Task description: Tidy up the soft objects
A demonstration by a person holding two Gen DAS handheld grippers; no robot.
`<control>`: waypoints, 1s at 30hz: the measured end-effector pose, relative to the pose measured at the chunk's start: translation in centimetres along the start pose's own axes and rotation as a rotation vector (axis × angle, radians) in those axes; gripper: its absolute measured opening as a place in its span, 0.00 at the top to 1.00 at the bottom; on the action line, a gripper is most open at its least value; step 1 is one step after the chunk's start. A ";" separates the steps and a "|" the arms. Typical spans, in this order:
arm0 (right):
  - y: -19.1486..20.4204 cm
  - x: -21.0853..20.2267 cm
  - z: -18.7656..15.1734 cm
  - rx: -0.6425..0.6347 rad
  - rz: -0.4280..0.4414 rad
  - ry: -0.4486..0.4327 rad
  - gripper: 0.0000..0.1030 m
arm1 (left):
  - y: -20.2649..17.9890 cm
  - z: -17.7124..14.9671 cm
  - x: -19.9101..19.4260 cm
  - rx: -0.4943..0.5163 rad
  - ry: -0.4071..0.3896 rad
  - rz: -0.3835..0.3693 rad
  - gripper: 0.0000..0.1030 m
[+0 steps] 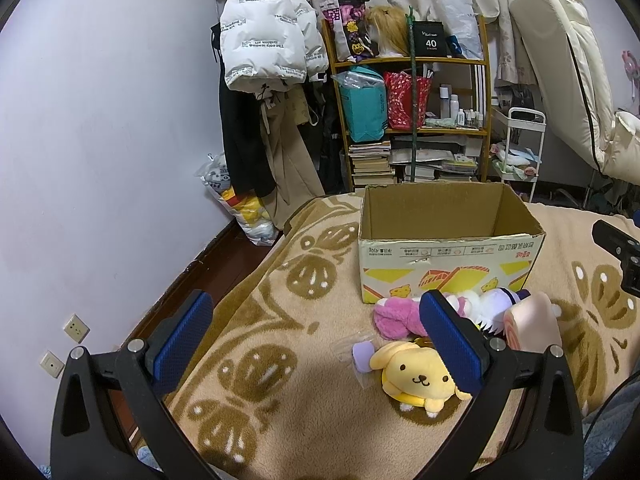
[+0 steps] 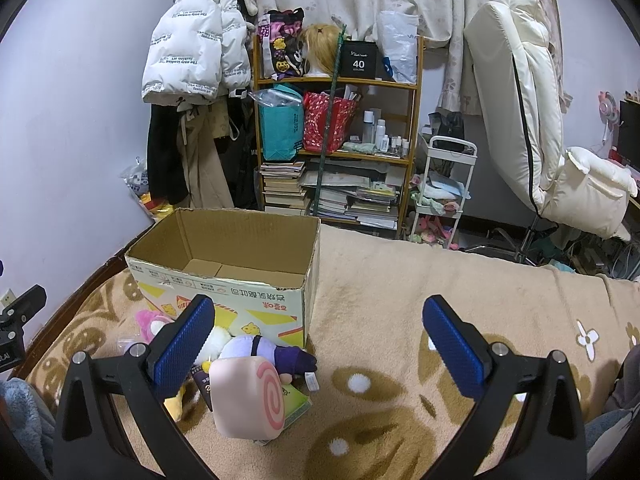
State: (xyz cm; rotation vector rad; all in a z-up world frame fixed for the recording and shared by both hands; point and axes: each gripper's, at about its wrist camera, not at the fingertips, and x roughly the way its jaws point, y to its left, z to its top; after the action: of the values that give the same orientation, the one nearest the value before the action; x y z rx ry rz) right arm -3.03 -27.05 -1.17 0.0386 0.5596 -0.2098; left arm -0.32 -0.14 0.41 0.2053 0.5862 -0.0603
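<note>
Cardboard box (image 1: 448, 248), open top, centre of left wrist view, upper left-centre of right wrist view (image 2: 224, 264); sits on beige blanket w/ brown pattern (image 1: 280, 320) covering bed. Box looks empty inside in right wrist view.

Soft toys heaped just in front of box, lower right of left wrist view: yellow dog plush (image 1: 416, 376) nearest cam, pink plush (image 1: 396, 316) behind it, white/purple plush (image 1: 496, 304) touching box front, pink swirl-roll plush (image 1: 532, 324) at right edge of heap. Small lilac item in clear wrapper (image 1: 362, 354) just beside yellow dog, left of it. Same heap lower left in right wrist view: swirl roll (image 2: 248, 396) foremost, purple plush (image 2: 272, 354) behind, against box.

Left hand-held gripper (image 1: 316, 348): released, blue pads wide apart, nothing between; right pad overlaps pink plush in frame, contact unclear. Right hand-held gripper (image 2: 320, 356): also released, spread wide, grasping nothing, over bare blanket right of heap.

Bkgd: wooden shelf (image 1: 412, 64) w/ bags, books; white puffer jacket (image 1: 268, 36) hanging upper centre-left.
</note>
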 end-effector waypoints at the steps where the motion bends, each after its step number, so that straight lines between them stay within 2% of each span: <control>1: 0.0 0.0 0.0 0.000 0.001 0.000 0.00 | 0.0 0.0 0.0 0.001 0.000 0.000 0.01; 11: 0.3 0.2 -0.3 -0.004 0.000 0.009 0.00 | -0.7 -0.5 0.8 0.025 0.024 -0.004 0.01; 21: 1.0 1.5 -1.1 -0.003 0.016 0.075 0.00 | -1.3 -0.6 1.9 0.040 0.065 -0.009 0.01; 30: 1.9 2.8 -0.9 0.012 0.055 0.119 0.00 | -2.2 -0.6 4.0 0.051 0.130 -0.045 0.01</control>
State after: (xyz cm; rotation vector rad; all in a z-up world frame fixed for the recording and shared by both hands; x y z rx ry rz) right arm -0.78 -25.67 -3.46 0.0785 0.6749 -0.1579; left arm 2.45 -2.21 -2.73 0.2466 0.7189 -0.1064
